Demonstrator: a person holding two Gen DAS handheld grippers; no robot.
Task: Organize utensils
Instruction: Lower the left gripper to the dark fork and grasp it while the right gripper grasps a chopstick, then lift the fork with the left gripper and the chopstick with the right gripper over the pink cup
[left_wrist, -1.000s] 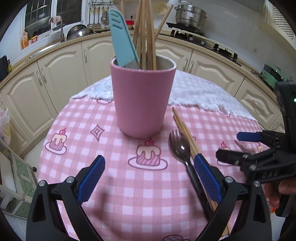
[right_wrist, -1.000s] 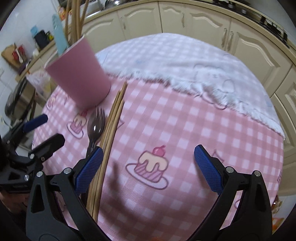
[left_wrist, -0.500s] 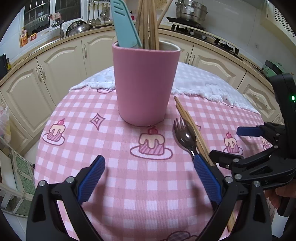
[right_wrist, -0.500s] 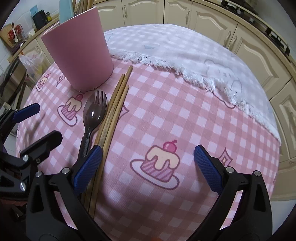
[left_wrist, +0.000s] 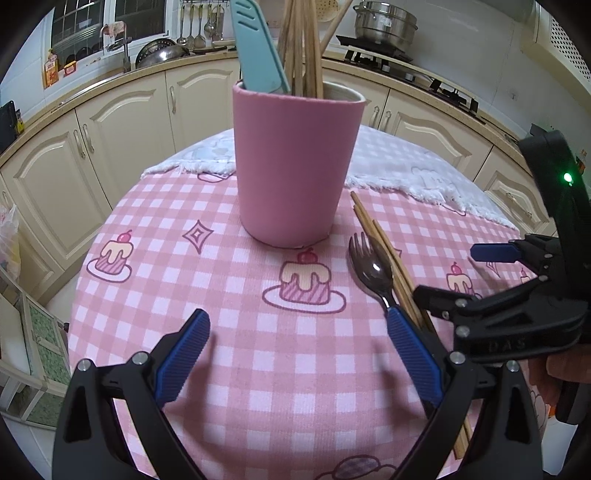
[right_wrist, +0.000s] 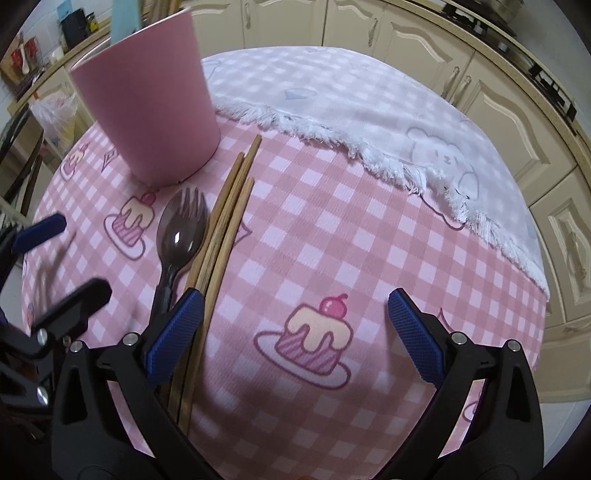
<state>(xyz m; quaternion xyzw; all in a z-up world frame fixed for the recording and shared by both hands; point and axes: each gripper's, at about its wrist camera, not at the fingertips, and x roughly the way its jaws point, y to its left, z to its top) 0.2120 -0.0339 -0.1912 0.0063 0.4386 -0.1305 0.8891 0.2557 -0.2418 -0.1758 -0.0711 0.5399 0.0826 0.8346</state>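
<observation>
A pink cup stands on the pink checked cloth and holds a light blue utensil and several wooden chopsticks. To its right lie a dark metal spork and a few loose chopsticks. My left gripper is open, low over the cloth in front of the cup, its right finger over the spork's handle. My right gripper is open too, its left finger over the near ends of the chopsticks. Neither holds anything.
A white fringed cloth covers the far part of the round table. Cream kitchen cabinets and a counter with a steel pot ring the table. A hand holds the right gripper's body.
Both grippers have dropped lower and moved nearer the cup, spork and chopsticks. Both stayed open. The utensils on the table have not moved.
</observation>
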